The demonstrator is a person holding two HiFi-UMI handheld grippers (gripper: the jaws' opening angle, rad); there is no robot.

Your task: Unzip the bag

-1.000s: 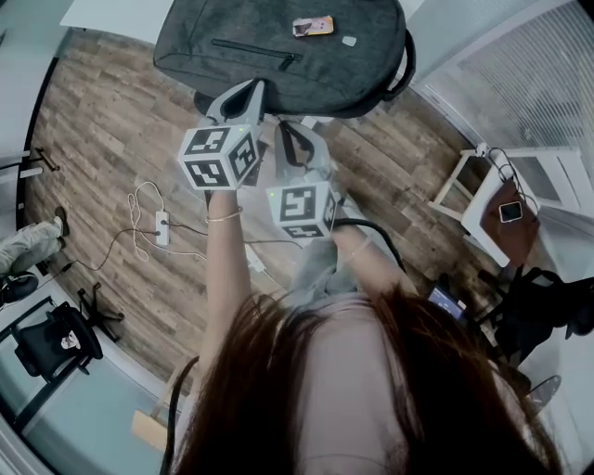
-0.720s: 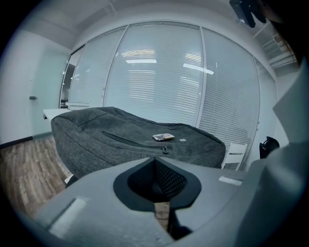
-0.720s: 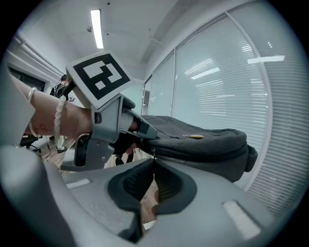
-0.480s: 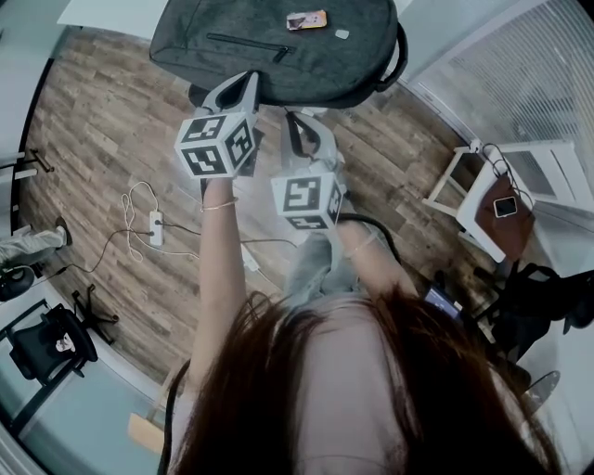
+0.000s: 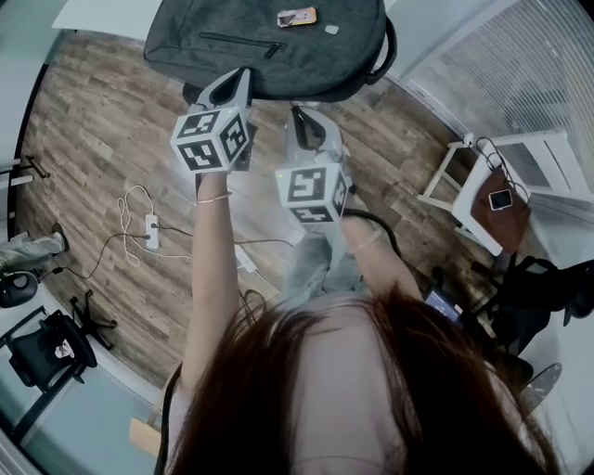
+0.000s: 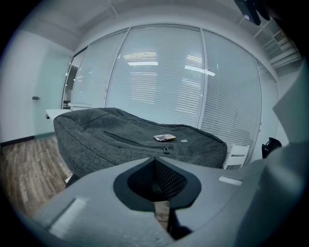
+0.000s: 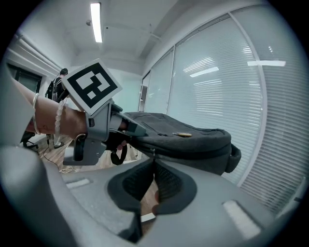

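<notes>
The right gripper [image 5: 299, 115] has edged closer to the dark grey fabric backpack [image 5: 278, 51], which lies at the white table's [image 5: 88, 14] near edge. It and the left gripper [image 5: 241, 76] are both clenched tight.

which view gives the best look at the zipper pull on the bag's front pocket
The left gripper view: the zipper pull lies near centre on the grey bag, close and sharp. The head view shows it tiny near the top edge. The right gripper view sees the bag side-on; the pull is not clear there.

Open floor [image 5: 93, 121] left of bag [image 5: 278, 51]
</notes>
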